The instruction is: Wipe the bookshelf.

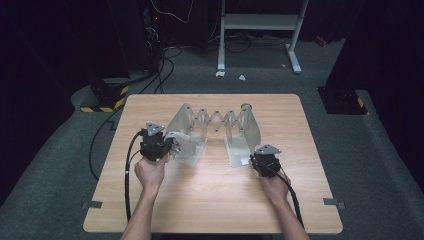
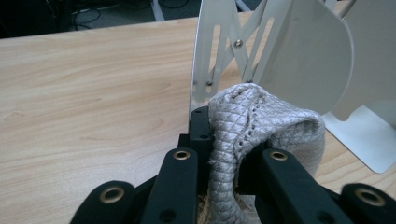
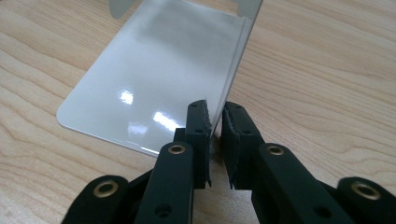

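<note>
Left gripper [image 2: 224,154] pinching cloth [image 2: 261,126] beside rack [image 1: 215,125], mid-table [image 1: 210,200]. Right gripper [image 3: 215,135] clamped on rack's plate edge [image 3: 231,79].

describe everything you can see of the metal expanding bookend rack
The metal rack looks like pale grey sheet steel: two upright end plates joined by a scissor lattice, each with a flat foot lying on the wooden table. It stands stretched open near the table's middle. The left hand-held gripper presses a quilted grey cloth against its left plate; the right hand-held gripper straddles the right plate's edge.
</note>
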A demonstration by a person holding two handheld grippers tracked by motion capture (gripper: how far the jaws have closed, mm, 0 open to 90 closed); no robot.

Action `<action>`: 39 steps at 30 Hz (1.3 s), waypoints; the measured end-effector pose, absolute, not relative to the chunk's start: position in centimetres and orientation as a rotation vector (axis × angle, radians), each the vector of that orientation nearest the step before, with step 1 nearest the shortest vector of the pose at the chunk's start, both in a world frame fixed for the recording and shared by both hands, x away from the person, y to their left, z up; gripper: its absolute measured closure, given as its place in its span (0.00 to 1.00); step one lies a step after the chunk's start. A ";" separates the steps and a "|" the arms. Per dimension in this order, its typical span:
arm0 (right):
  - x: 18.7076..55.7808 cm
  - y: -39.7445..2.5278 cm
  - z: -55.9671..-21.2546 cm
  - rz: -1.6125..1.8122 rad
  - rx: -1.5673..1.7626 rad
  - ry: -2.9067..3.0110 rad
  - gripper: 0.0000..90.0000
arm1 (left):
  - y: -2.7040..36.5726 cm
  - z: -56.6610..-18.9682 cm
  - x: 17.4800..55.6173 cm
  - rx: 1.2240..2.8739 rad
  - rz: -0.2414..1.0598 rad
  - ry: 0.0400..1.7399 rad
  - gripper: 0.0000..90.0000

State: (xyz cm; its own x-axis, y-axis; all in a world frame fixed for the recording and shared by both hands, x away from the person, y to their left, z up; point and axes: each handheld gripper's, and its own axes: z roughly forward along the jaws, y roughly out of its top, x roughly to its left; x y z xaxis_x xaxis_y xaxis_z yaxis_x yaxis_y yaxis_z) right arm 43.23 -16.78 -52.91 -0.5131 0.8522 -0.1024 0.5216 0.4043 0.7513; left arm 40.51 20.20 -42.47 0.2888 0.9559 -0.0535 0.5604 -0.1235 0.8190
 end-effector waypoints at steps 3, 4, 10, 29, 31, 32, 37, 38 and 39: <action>43.2 -16.8 -52.9 0.921 1.170 2.189 0.90 | 20.2 -43.1 40.6 1.789 0.639 1.386 0.90; 43.2 -16.8 -52.9 0.921 1.169 2.189 0.90 | 20.2 -43.3 40.6 1.784 0.632 1.393 0.90; 43.2 -16.7 -52.9 0.919 1.169 2.188 0.90 | 20.1 -44.1 41.1 1.780 0.631 1.401 0.90; 43.2 -16.7 -52.9 0.920 1.168 2.188 0.90 | 19.4 -46.7 43.4 1.789 0.581 1.449 0.90; 43.2 -16.8 -52.9 0.918 1.170 2.189 0.90 | 19.2 -47.0 43.6 1.794 0.577 1.457 0.90; 43.2 -16.8 -52.9 0.917 1.171 2.189 0.90 | 19.2 -47.2 43.7 1.805 0.577 1.459 0.90; 43.2 -16.8 -52.9 0.919 1.169 2.189 0.90 | 18.9 -47.9 44.0 1.845 0.585 1.472 0.90; 43.2 -16.8 -52.9 0.918 1.170 2.189 0.90 | 18.8 -48.0 44.1 1.849 0.584 1.475 0.90; 43.2 -16.8 -52.9 0.919 1.169 2.189 0.90 | 18.8 -48.2 44.1 1.855 0.580 1.477 0.90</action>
State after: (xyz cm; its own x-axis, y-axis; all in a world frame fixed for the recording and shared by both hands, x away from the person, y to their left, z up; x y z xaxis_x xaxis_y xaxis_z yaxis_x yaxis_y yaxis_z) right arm 43.21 -16.77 -52.91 -0.5131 0.8520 -0.1044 0.5220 0.4063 0.7499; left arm 44.14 18.82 -48.20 0.2544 0.9644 -0.0719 0.6582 -0.1182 0.7435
